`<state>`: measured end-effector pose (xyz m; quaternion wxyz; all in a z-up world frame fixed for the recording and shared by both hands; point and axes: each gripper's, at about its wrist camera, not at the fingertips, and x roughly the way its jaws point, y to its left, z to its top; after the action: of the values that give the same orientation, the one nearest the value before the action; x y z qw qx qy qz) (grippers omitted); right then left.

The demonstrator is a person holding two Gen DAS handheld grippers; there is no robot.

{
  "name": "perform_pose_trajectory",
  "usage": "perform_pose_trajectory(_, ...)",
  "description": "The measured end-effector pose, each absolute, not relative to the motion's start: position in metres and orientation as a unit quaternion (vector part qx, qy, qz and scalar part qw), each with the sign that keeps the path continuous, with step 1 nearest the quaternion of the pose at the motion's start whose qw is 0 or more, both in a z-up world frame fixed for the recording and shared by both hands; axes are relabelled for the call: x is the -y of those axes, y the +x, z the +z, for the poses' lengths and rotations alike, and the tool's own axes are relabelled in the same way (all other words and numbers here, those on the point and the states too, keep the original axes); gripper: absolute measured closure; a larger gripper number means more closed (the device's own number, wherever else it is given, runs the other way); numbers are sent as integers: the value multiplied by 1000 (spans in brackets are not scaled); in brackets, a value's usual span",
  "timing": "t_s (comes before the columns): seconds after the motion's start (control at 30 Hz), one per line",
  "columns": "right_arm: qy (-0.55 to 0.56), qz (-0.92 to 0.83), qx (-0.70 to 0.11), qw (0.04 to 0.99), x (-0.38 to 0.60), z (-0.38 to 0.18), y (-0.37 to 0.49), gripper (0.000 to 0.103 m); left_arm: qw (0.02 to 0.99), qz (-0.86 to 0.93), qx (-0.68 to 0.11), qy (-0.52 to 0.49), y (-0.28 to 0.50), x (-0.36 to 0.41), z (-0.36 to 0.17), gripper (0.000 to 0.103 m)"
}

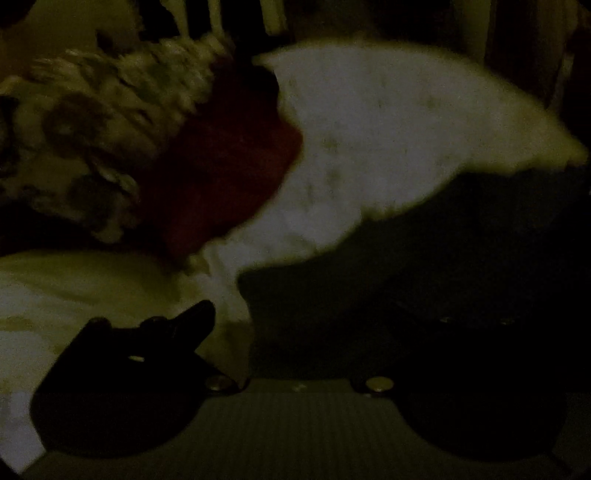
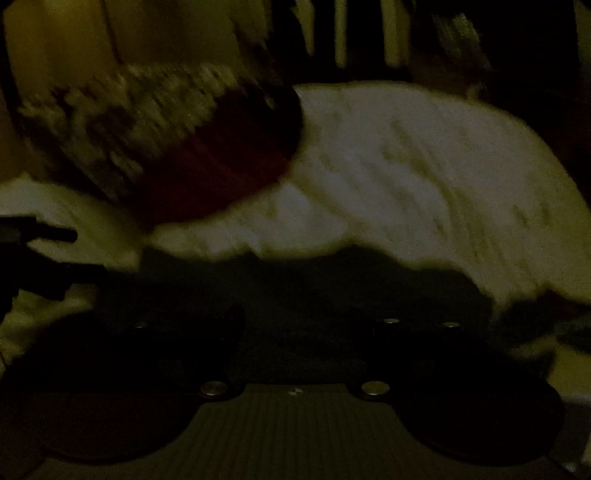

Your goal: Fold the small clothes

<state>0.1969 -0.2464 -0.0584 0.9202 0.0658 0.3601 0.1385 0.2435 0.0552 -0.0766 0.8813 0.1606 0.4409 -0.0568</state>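
Note:
The scene is very dark and blurred. A pale white cloth lies spread ahead of my left gripper; it also fills the middle of the right wrist view. A dark garment covers the near part, over the right finger of my left gripper; its left finger shows as a black shape. My right gripper sits low over the same dark garment. Its fingers are lost in shadow. I cannot tell whether either gripper holds cloth.
A patterned light and dark fabric with a dark red piece beside it lies at the left; both show in the right wrist view. Another black gripper shape is at the left edge. Vertical bars stand behind.

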Motion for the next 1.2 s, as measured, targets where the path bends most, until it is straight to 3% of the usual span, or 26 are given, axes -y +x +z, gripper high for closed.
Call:
perform_pose_trajectory(0.1, 58, 110, -398, 909, 261, -90, 197, 5, 856, -10, -478, 195, 261, -57, -122, 5)
perform_pose_trajectory(0.13, 55, 108, -401, 908, 261, -99, 199, 5, 852, -3, -487, 192, 263, -63, -133, 0)
perform_pose_trajectory(0.2, 58, 109, -405, 906, 266, -117, 198, 6, 847, -5, -506, 164, 267, -76, -150, 0)
perform_pose_trajectory(0.4, 31, 114, -398, 910, 262, -133, 196, 0, 842, -15, -510, 176, 270, -76, -167, 0)
perform_pose_trajectory(0.57, 56, 137, -349, 925, 269, -101, 173, 0, 844, -12, -508, 172, 253, -73, -132, 0)
perform_pose_trajectory(0.8, 89, 209, -264, 937, 282, -12, 64, 0, 883, -97, -407, 213, 136, -67, -43, 0)
perform_pose_trajectory(1.03, 74, 246, -303, 918, 293, 40, -45, 0, 855, -163, -436, 231, 36, -99, -18, 0)
perform_pose_trajectory(1.2, 114, 261, -350, 892, 300, 29, -82, 0, 850, -143, -456, 224, 6, -114, -28, 0)
